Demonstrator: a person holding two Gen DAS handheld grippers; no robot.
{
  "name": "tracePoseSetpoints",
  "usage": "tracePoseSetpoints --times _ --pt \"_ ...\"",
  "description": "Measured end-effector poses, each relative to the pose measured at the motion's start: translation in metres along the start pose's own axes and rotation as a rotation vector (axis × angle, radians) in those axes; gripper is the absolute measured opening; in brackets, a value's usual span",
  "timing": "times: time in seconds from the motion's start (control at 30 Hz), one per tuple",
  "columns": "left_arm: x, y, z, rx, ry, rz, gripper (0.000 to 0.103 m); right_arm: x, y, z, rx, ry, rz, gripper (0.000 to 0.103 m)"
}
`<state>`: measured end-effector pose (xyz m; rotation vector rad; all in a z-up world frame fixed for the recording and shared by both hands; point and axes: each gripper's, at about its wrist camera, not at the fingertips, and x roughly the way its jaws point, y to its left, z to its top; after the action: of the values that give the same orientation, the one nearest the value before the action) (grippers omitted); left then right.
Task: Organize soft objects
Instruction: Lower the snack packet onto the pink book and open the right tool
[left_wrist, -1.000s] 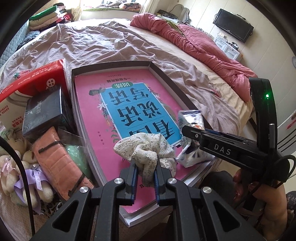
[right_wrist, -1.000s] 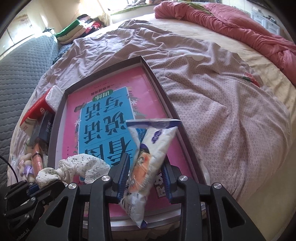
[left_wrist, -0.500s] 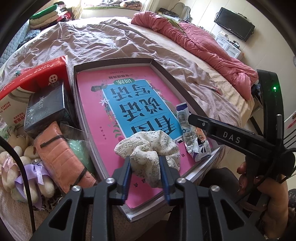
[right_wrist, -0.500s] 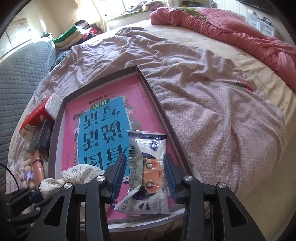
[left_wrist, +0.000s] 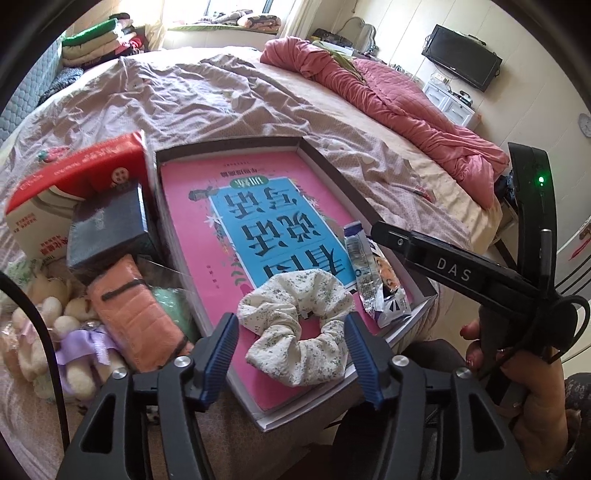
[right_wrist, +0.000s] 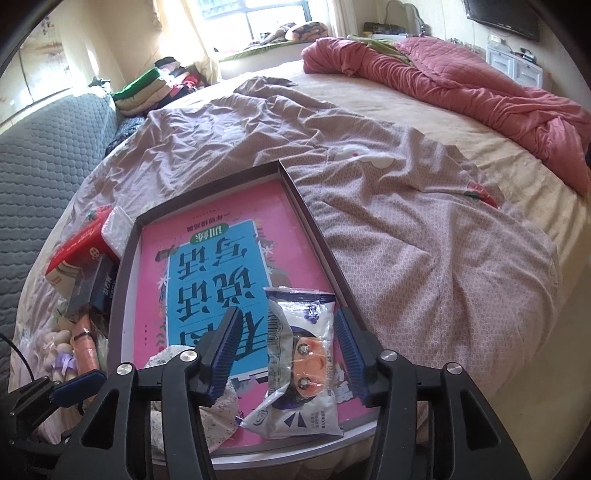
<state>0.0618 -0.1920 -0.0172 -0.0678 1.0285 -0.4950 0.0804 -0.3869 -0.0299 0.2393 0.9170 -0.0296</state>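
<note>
Bedroom, rumpled bed; shallow tray on the near edge. My left gripper has just been opening: the scrunchie lies released between the pads, flat on the tray's pink book. My right gripper has been opening too; the snack packet lies loose between its fingers, long axis pointing away from me, just right of the scrunchie.

"DAS" — white letters on the right hand-held gripper
</note>
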Motion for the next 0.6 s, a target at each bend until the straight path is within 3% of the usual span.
tracePoseSetpoints --times 0.2,0.6 --pt "-0.024 0.007 0.0 -0.005 -0.048 0.045 0.069 -0.011 0.012 0.002 -0.029 -0.046 0.016 0.059" --pt "-0.071 0.05 0.0 -0.089 -0.106 0.108 0.071 -0.034 0.046 0.004 -0.104 -0.118 0.044 0.064"
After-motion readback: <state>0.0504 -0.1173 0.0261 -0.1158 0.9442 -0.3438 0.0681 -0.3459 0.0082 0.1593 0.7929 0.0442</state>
